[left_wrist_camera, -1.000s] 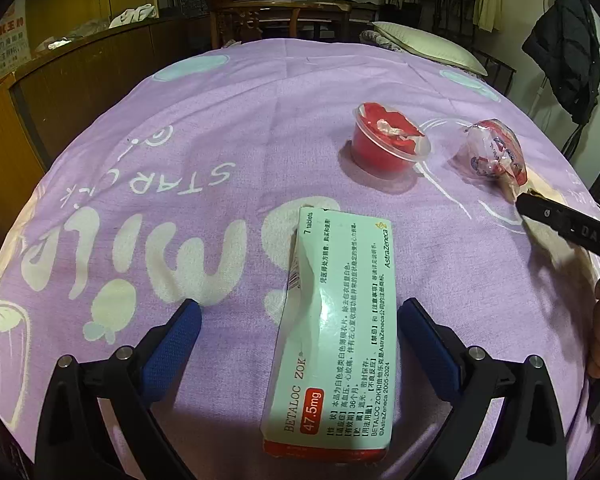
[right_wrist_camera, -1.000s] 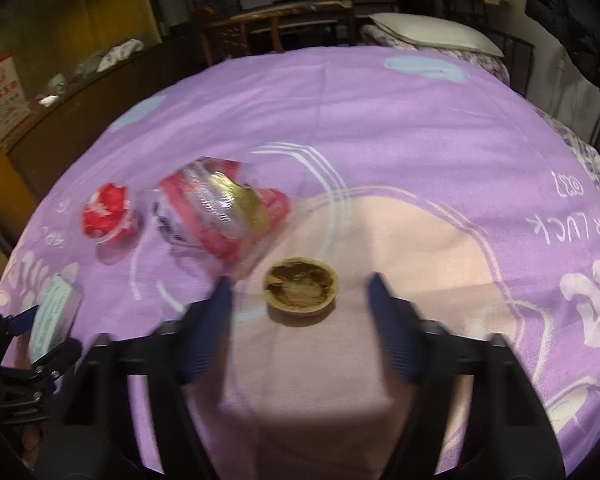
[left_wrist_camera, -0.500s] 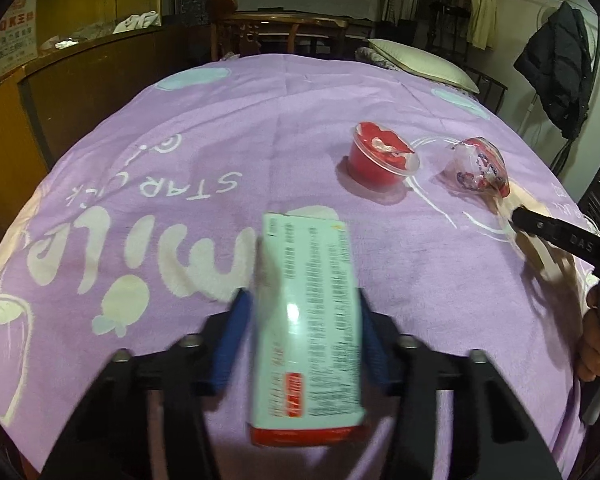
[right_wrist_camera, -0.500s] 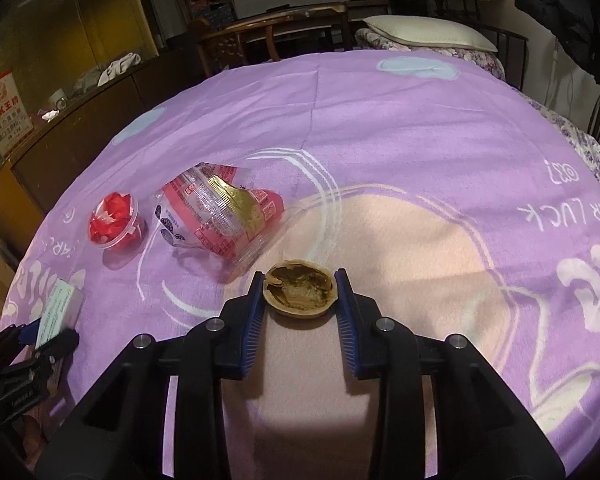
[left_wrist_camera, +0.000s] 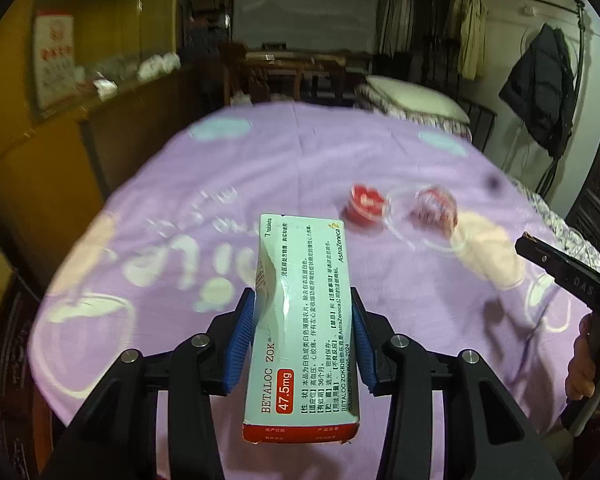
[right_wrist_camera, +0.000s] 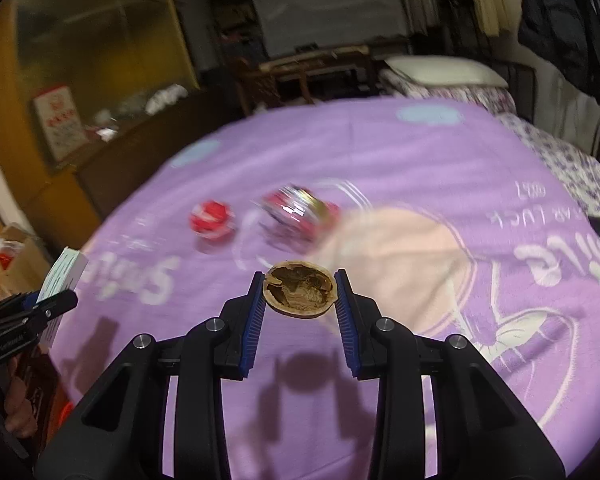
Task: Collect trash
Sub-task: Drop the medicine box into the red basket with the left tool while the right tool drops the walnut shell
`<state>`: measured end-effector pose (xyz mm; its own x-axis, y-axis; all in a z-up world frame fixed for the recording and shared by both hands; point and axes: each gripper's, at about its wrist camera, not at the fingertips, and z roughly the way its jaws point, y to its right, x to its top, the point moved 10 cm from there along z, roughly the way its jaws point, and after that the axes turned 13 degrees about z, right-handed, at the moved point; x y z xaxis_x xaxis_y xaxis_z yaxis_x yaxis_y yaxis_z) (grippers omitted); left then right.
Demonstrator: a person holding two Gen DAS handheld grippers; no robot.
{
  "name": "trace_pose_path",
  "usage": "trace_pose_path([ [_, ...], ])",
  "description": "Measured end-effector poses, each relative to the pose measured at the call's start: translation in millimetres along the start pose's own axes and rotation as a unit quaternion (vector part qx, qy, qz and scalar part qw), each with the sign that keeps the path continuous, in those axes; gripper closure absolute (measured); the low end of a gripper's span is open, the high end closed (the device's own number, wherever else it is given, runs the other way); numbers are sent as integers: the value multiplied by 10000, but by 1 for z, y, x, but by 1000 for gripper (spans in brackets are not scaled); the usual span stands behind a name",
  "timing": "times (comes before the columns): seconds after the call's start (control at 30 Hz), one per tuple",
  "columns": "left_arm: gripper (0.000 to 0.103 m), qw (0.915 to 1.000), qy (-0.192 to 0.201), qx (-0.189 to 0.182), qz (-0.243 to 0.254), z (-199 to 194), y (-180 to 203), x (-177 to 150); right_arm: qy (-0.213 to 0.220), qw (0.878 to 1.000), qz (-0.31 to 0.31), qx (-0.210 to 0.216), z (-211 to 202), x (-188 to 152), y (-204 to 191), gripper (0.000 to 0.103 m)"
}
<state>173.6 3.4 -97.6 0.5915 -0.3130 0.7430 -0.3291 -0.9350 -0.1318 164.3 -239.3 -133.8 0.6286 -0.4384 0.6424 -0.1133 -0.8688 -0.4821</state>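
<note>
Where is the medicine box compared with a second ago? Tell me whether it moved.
Yes. The medicine box has come up off the purple cloth, clamped in the left hand-held gripper. The red cup on the cloth now looks farther off.

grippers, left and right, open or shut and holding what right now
Left gripper: shut on the Betaloc medicine box.
Right gripper: shut on the walnut shell half.
</note>
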Motion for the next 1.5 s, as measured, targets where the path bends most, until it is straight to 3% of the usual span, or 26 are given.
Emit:
trace_pose_path([
  [0.27, 58, 9985, 422, 336, -9, -88, -23, -4, 225, 9965, -243, 765, -60, -3, -62, 68],
  [0.53, 57, 9960, 383, 796, -108, -163, -75, -55, 208, 9862, -783, 1444, -111, -32, -137, 68],
  [0.77, 57, 9913, -587, 1111, -392, -168, -140, -148, -332, 9762, -1215, 1763, -108, -74, -195, 68],
  [0.9, 55, 9851, -1121, 948, -894, -154, -172, -213, -981, 9651, -1502, 1907, -85, -115, -238, 68],
  [0.93, 48, 9831, -1227, 862, -1048, -149, -178, -228, -1097, 9625, -1565, 1925, -81, -126, -243, 68],
  [0.97, 36, 9816, -1287, 827, -1142, -146, -181, -235, -1291, 9577, -1685, 1943, -74, -141, -255, 68],
  [1.03, 23, 9773, -1345, 774, -1444, -140, -194, -252, -1573, 9500, -1860, 1955, -64, -165, -271, 68],
  [1.17, 8, 9724, -1101, 898, -1853, -141, -217, -261, -2207, 9296, -2169, 2003, -44, -213, -299, 68],
  [1.33, 6, 9575, -1017, 1524, -2228, -148, -259, -288, -2965, 8937, -2639, 2091, -25, -276, -336, 68],
  [1.5, 6, 9438, -1173, 1783, -2526, -152, -289, -323, -3501, 8558, -3083, 2237, -17, -332, -372, 67],
])
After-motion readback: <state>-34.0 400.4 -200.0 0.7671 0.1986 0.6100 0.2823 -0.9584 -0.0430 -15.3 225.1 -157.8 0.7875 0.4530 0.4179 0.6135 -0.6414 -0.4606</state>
